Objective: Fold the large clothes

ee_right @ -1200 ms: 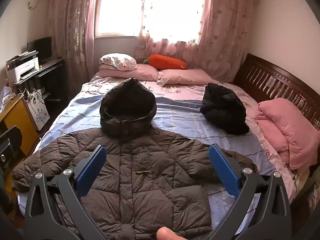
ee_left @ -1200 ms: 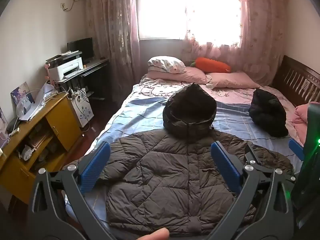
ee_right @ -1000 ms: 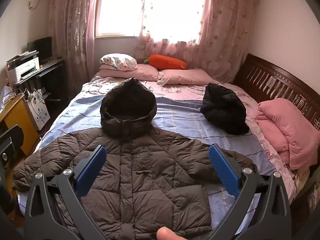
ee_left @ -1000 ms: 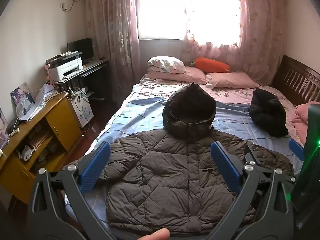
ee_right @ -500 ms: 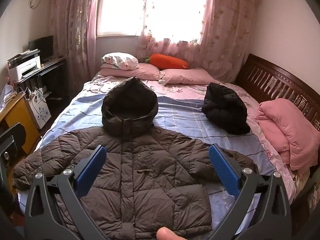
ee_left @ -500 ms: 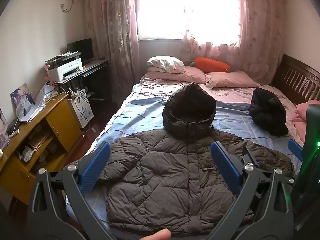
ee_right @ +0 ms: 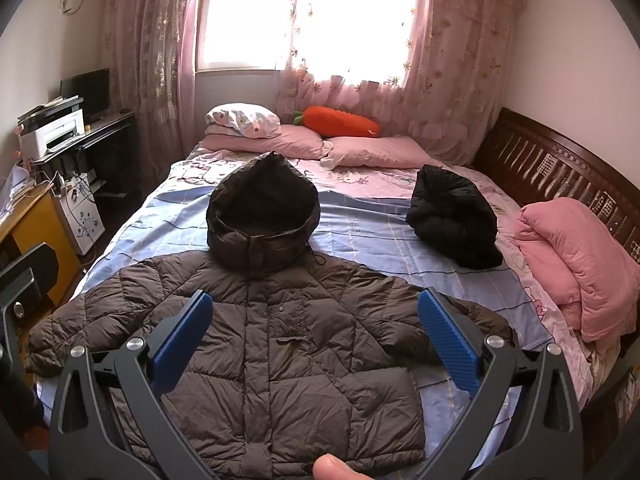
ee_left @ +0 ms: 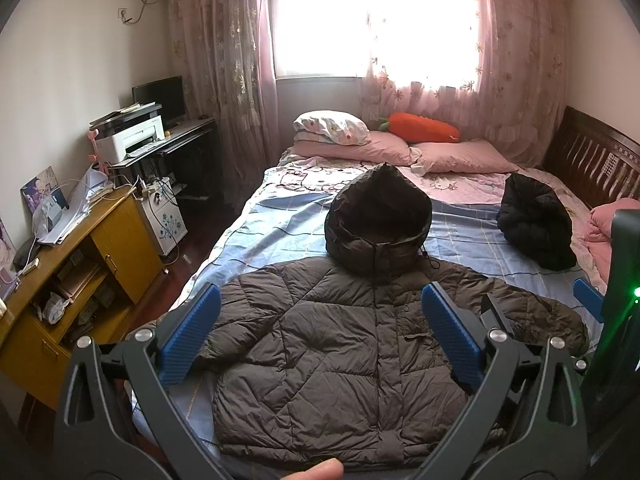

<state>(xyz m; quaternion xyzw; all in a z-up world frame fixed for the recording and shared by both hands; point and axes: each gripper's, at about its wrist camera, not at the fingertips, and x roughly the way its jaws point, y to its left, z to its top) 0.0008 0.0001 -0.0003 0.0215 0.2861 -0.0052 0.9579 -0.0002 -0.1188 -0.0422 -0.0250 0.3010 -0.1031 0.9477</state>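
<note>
A brown quilted hooded jacket (ee_left: 340,344) (ee_right: 288,344) lies flat and face up on the bed, sleeves spread to both sides, hood (ee_right: 264,220) pointing toward the pillows. My left gripper (ee_left: 320,336) hovers above the jacket's near half, open, blue pads wide apart with nothing between them. My right gripper (ee_right: 314,336) is likewise open above the jacket's chest, holding nothing. A fingertip (ee_right: 332,466) shows at the bottom edge of each view. The right gripper's body (ee_left: 620,320) appears at the right edge of the left wrist view.
The bed (ee_right: 360,216) has a blue striped sheet. A black bundled garment (ee_right: 452,216) lies at its right, a folded pink quilt (ee_right: 580,264) by the wooden headboard side. Pillows and an orange carrot cushion (ee_right: 340,122) sit at the far end. A yellow cabinet (ee_left: 72,264) and a printer desk stand left.
Almost nothing has changed. Both grippers stay open above the jacket; the right view has shifted very slightly, and the jacket lies as before.
</note>
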